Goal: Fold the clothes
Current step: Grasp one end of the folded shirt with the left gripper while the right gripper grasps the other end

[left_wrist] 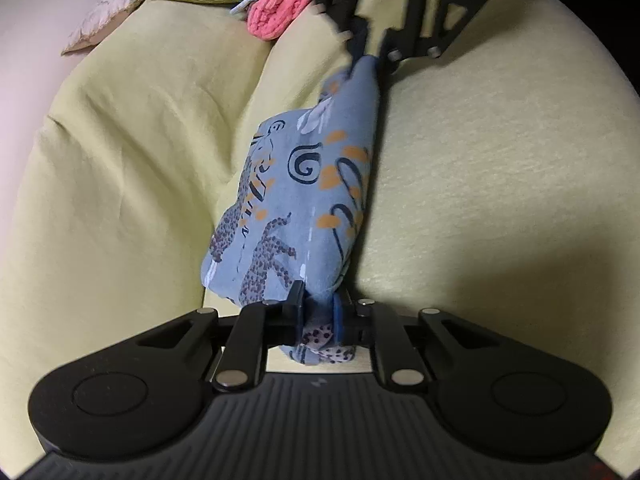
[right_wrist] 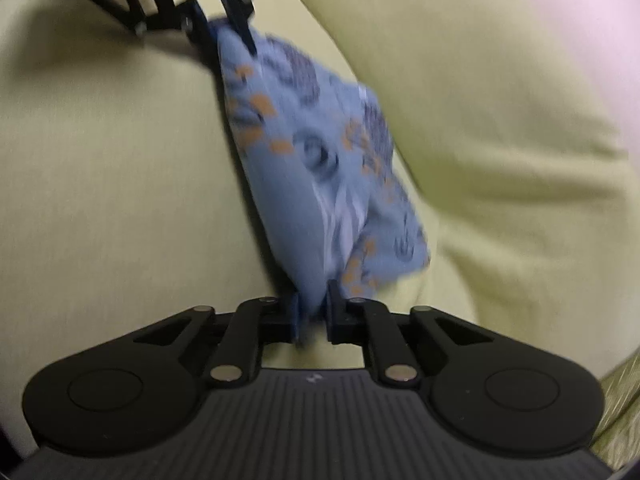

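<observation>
Stretched taut above the yellow-green sofa cushion: blue leopard-print cotton garment, pinched at one end by left gripper, at the other by right gripper, both clamped tight.

The blue-grey patterned cloth has orange spots, dark spirals and spotted leopards. It hangs stretched and bunched in the air, running from near to far, above the yellow-green sofa.
</observation>
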